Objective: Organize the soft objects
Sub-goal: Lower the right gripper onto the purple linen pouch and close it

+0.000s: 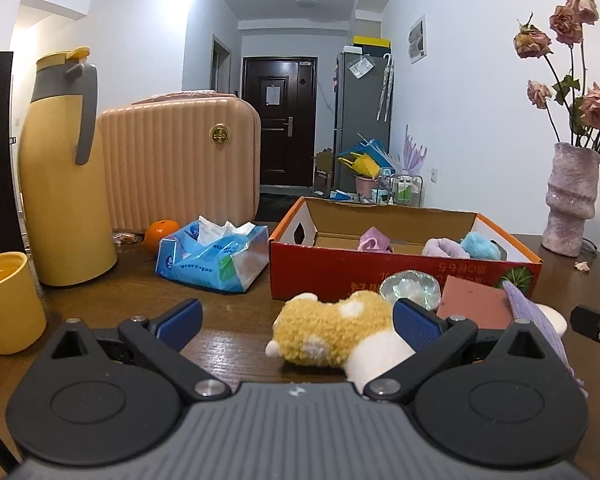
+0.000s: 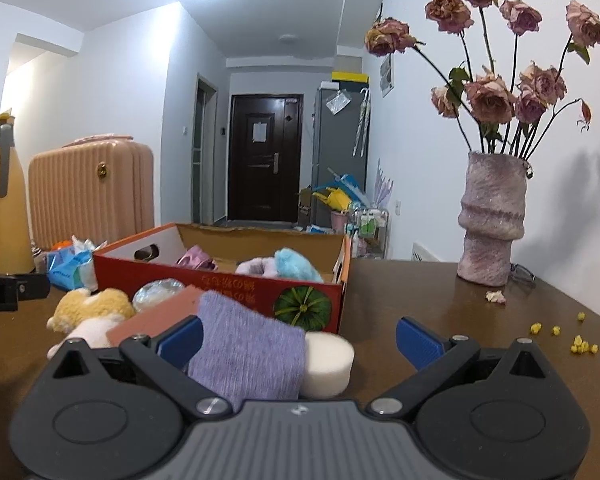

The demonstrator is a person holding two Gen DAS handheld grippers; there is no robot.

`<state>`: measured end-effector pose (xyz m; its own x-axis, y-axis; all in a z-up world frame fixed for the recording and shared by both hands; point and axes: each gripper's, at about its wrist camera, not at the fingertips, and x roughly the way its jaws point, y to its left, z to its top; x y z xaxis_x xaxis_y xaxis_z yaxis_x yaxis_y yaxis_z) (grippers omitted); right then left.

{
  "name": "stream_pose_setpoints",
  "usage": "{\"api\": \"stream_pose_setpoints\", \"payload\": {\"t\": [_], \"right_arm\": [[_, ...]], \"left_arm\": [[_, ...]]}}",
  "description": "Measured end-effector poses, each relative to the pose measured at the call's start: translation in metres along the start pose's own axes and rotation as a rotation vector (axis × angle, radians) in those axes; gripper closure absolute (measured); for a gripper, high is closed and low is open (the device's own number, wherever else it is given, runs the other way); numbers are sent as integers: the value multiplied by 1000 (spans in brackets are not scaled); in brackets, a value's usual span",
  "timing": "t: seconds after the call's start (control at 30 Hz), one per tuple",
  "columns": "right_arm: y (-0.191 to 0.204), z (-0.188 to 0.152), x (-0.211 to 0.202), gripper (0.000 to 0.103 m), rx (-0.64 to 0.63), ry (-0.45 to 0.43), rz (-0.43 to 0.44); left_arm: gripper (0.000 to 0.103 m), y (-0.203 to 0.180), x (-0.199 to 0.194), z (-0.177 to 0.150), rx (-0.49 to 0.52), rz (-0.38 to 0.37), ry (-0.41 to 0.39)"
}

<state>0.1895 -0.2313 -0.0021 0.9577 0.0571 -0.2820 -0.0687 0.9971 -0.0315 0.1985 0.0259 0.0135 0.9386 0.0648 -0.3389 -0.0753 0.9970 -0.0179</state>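
Between the spread left claw (image 1: 296, 322) fingers lies the plush toy (image 1: 332, 332): centre, clench gently, lift into box (image 1: 400, 276); right claw (image 2: 298, 338) likewise released.

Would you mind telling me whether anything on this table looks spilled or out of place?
Yes. Small yellow crumbs lie scattered on the table to the right, and a fallen petal sits by the vase, whose roses look dried and drooping. Both grippers are open.
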Motion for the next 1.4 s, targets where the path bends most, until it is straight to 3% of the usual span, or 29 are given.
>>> {"api": "stream_pose_setpoints", "payload": {"t": [0.47,0.93,1.23,1.4], "right_arm": [[8,-11,7,0,-29,100,38],[8,-14,57,3,22,269,76],[7,-16,71,32,44,329,161],[8,-16,67,57,44,326,183]], "left_arm": [[0,4,-6,-8,2,7,32],[0,4,2,-11,0,23,70],[0,4,6,-13,1,31,86],[0,5,7,-13,-1,29,89]]}}
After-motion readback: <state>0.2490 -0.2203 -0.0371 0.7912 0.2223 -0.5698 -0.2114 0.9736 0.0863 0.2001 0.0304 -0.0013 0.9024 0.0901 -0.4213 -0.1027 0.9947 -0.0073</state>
